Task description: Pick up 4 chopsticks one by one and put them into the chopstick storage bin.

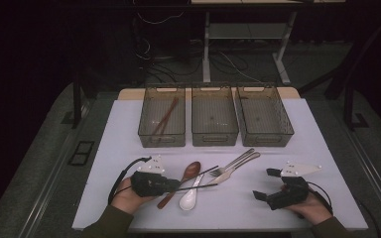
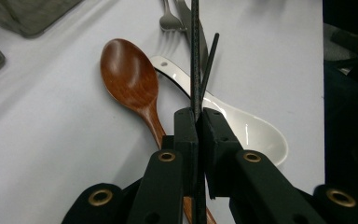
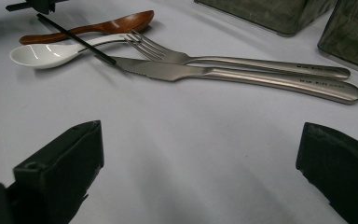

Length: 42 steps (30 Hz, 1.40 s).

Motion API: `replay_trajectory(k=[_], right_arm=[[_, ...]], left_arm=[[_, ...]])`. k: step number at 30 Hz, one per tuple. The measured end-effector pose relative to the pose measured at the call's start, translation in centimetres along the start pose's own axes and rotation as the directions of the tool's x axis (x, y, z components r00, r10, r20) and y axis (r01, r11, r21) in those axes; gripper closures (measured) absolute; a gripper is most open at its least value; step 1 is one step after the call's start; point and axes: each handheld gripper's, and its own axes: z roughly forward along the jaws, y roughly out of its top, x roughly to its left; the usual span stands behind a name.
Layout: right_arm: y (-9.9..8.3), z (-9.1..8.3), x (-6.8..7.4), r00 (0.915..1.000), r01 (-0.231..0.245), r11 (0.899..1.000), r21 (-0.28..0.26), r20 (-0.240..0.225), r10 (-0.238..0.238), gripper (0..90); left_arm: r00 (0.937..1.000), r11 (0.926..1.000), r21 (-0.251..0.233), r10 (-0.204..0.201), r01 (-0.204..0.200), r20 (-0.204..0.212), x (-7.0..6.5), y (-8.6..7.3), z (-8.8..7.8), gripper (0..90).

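My left gripper (image 1: 178,184) (image 2: 198,116) is shut on a pair of black chopsticks (image 1: 201,187) (image 2: 196,56) that stick out to the right over the cutlery, their tips spread apart. Under them lie a brown wooden spoon (image 1: 191,171) (image 2: 128,74) and a white ceramic spoon (image 1: 188,198) (image 2: 256,130). A steel fork (image 1: 233,162) (image 3: 242,60) and a steel knife (image 1: 238,167) (image 3: 242,77) lie side by side to the right of the spoons. My right gripper (image 1: 266,184) (image 3: 200,158) stands open near the front right, with bare table between its jaws.
Three clear mesh bins stand in a row at the back: left bin (image 1: 161,136), middle bin (image 1: 214,134), right bin (image 1: 268,136). Brown chopsticks (image 1: 164,116) lie in the left bin. The white table top (image 1: 322,148) ends close behind my hands.
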Motion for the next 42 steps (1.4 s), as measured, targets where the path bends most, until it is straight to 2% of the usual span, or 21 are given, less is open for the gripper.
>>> replay_trajectory(k=[19,31,37,42], right_arm=[[0.0,0.1,-0.2,1.0,-0.007,1.0,0.001,0.004,0.007,0.5],[0.0,0.1,-0.3,0.9999,-0.012,1.0,0.003,0.009,0.012,0.5],[0.0,0.1,-0.3,0.9998,-0.015,1.0,0.0,0.015,0.015,0.5],[0.0,0.1,-0.3,0.9997,-0.018,1.0,0.0,0.014,0.018,0.5]], left_arm=[[0.9994,0.9969,-0.077,-0.017,0.014,-0.031,2.2,1.8,-0.8,83.9],[0.9988,0.994,-0.109,0.0,-0.005,-0.049,3.7,4.1,-1.2,83.9],[0.9972,0.9929,-0.118,0.004,-0.013,-0.074,4.8,5.4,-1.5,83.9],[0.9944,0.9915,-0.13,-0.008,-0.006,-0.106,6.1,6.6,-2.0,84.0]])
